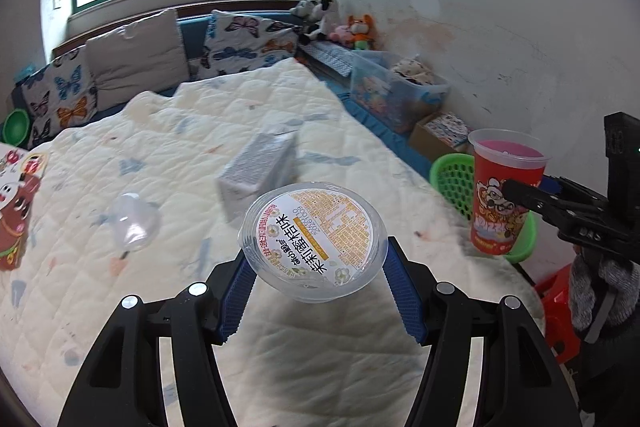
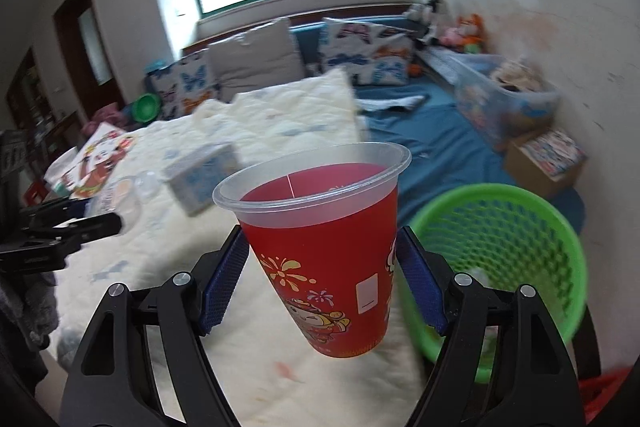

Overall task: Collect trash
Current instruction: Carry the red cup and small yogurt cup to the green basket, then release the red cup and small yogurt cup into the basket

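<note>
My left gripper [image 1: 314, 267] is shut on a clear plastic jelly cup [image 1: 314, 235] with a yellow-and-white label, held above the cream quilt [image 1: 200, 155]. My right gripper [image 2: 320, 267] is shut on a red printed plastic cup [image 2: 324, 247], held upright beside a green mesh basket [image 2: 500, 259]; the cup also shows in the left wrist view [image 1: 504, 191], in front of the basket [image 1: 454, 179]. A white carton [image 1: 260, 167] and a crumpled clear plastic cup [image 1: 134, 217] lie on the quilt.
A printed paper bag [image 1: 16, 211] lies at the quilt's left edge. Butterfly cushions [image 1: 248, 43], plush toys [image 1: 340, 23], a clear storage bin [image 1: 396, 87] and a cardboard box [image 1: 440, 135] line the wall. A red stool [image 1: 556, 303] stands under the basket.
</note>
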`<state>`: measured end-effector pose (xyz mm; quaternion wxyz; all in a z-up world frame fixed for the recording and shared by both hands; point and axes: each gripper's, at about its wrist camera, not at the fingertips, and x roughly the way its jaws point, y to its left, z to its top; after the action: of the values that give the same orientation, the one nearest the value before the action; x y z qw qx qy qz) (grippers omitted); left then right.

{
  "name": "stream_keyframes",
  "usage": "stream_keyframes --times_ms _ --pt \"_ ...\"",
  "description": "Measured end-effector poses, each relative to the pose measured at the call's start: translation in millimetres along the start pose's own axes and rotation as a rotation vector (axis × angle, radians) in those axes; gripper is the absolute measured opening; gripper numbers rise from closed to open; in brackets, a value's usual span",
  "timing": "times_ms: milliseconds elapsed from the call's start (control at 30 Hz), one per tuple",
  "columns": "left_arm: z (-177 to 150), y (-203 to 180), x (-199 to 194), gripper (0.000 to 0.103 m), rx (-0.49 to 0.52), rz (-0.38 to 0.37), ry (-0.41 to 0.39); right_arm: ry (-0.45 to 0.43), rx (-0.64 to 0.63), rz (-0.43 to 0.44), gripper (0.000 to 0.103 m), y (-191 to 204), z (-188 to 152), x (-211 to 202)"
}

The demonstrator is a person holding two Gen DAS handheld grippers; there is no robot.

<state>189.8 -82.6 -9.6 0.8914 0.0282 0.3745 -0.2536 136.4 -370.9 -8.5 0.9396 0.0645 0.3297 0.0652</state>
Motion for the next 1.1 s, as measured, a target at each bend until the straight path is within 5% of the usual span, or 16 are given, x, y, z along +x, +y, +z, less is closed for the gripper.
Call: stream_keyframes --times_ms 233,533,1100 --pt "19 -46 28 0.061 0.053 -0.057 0.022 0.041 0.121 -0.145 0.075 -84 -17 -4" --pt "41 -96 62 0.061 0.112 -0.092 0.053 0.083 0.233 -0.217 0.078 -148 -38 3" --pt "60 -179 122 0.061 0.213 -0.162 0.121 0.048 0.313 -0.216 0.084 -174 -56 -25"
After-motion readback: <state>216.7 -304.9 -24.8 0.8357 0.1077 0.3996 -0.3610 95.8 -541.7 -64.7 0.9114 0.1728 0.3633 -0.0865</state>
